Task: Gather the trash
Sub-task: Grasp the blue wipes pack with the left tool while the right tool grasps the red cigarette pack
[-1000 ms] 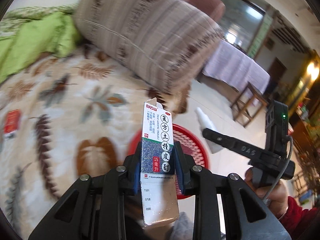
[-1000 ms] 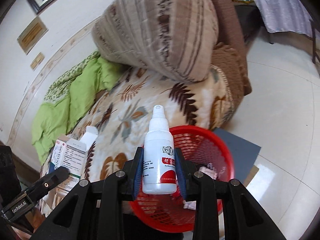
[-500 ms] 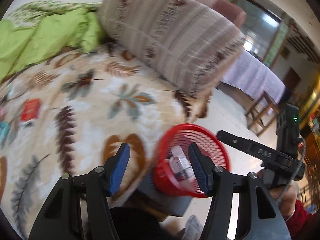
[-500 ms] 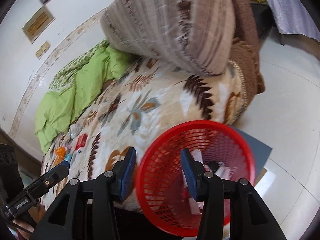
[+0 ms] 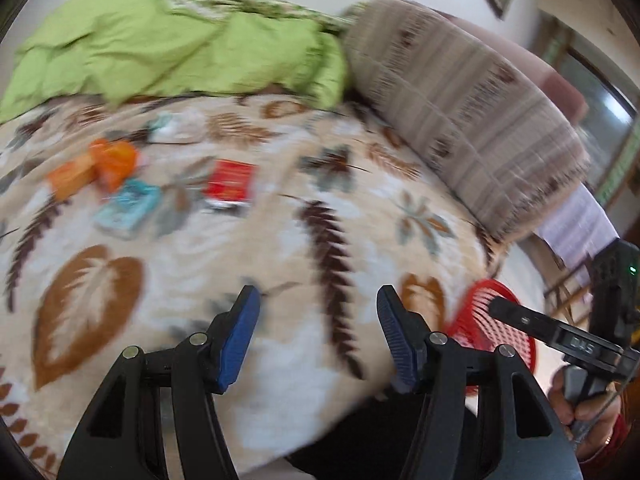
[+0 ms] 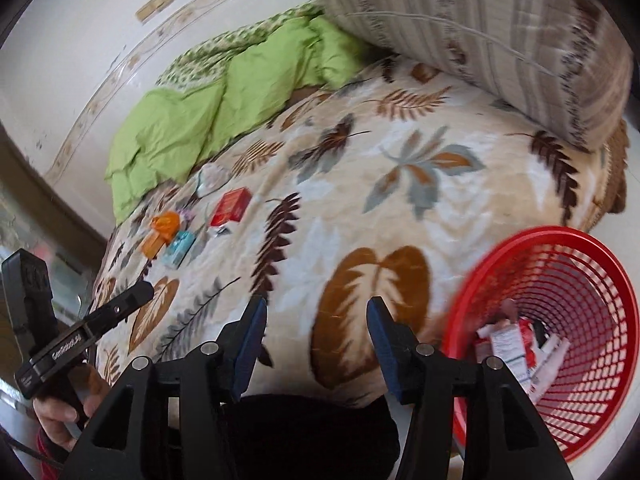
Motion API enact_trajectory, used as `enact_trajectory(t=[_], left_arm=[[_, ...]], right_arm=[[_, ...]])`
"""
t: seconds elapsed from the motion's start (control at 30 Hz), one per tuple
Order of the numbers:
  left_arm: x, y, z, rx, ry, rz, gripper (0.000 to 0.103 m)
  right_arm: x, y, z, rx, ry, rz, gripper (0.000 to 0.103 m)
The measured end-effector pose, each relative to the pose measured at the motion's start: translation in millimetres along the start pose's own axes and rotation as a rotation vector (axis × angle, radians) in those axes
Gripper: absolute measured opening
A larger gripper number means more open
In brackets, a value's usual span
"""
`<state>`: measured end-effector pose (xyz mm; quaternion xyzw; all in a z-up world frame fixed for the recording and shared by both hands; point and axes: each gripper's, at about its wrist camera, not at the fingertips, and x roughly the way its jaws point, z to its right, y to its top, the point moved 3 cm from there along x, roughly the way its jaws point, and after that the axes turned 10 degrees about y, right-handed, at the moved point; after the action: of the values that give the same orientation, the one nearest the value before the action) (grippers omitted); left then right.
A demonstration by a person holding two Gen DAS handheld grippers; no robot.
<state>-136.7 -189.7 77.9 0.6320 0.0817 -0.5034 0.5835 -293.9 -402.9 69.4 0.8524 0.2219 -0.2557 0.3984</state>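
Both claws have let go since 1 second ago: the box and the spray bottle they carried are out of their grip, and both have swung away from the basket toward the middle of the bed.

The bed (image 6: pixel 400 200), under its cream leaf-patterned blanket, fills most of both views. A big striped bolster (image 6: pixel 480 40) lies across its far end, with a rumpled green quilt (image 6: pixel 208 112) beside it along the wall.

The red mesh basket (image 6: pixel 592 280) sits off the near edge of the bed, at the right of the right wrist view, with white and red packaging (image 6: pixel 516 344) piled in its bottom. From the left wrist it shows only as a red rim (image 5: pixel 496 320) partly behind the right claw's finger.

The left claw (image 5: pixel 318 334) hangs over the blanket with its blue pads wide apart and nothing between them. The right claw (image 6: pixel 316 336) is likewise spread wide and holds nothing.

Well ahead on the blanket lies the remaining trash, close together: a red box (image 6: pixel 231 207), a teal box (image 6: pixel 180 248) and an orange wrapper (image 6: pixel 162 228) just beside it, and a pale crumpled wrapper (image 6: pixel 212 178) nearer the quilt.
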Motion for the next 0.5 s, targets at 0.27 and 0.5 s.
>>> enact_trajectory(t=[0.27, 0.5], left_arm=[[2, 10, -101, -0.162, 0.144, 0.038, 0.062], [16, 6, -151, -0.235, 0.203, 0.029, 0.062]], right_arm=[[69, 20, -62, -0.093, 0.032, -0.084, 0.063], [144, 49, -98, -0.099, -0.003, -0.111, 0.068]])
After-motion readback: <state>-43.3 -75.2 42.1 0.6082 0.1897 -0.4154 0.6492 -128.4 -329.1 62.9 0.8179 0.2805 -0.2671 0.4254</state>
